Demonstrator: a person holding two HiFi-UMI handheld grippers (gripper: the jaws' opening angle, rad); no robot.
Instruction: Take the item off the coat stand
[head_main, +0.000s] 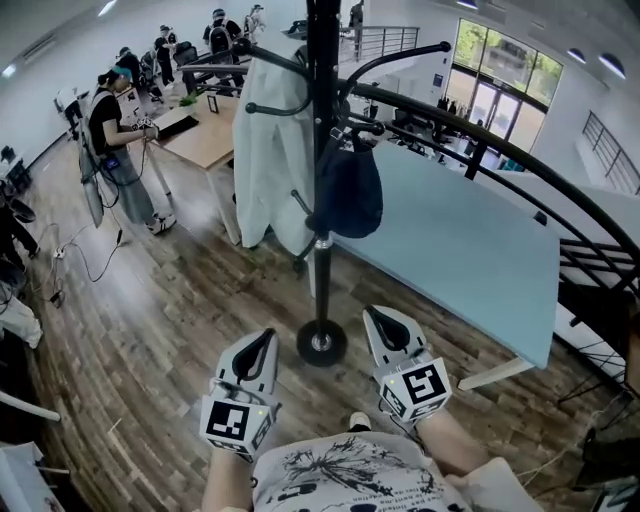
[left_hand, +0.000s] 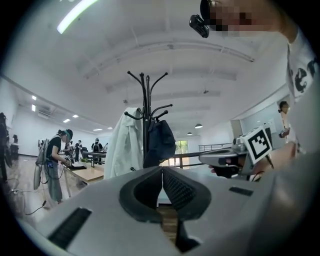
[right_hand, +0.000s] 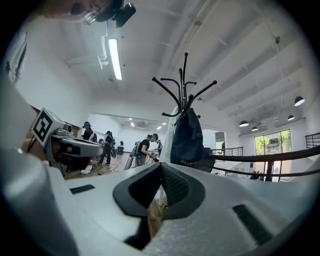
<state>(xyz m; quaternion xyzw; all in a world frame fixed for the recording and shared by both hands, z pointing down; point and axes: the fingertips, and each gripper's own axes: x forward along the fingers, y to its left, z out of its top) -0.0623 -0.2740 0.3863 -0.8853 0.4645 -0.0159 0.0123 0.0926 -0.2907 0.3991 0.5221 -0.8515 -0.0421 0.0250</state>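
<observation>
Two soft shapes on slim black stand (head_main: 323, 60): limp pale coat (head_main: 268, 150), rounded bag (head_main: 352, 190)

The black metal coat stand (head_main: 322, 150) rests on the brown wood-plank floor (head_main: 180, 300), its round base between the fingers (head_main: 388, 332). A white coat (head_main: 270, 140) and a dark navy bag (head_main: 350, 190) hang from it, beyond them.
</observation>
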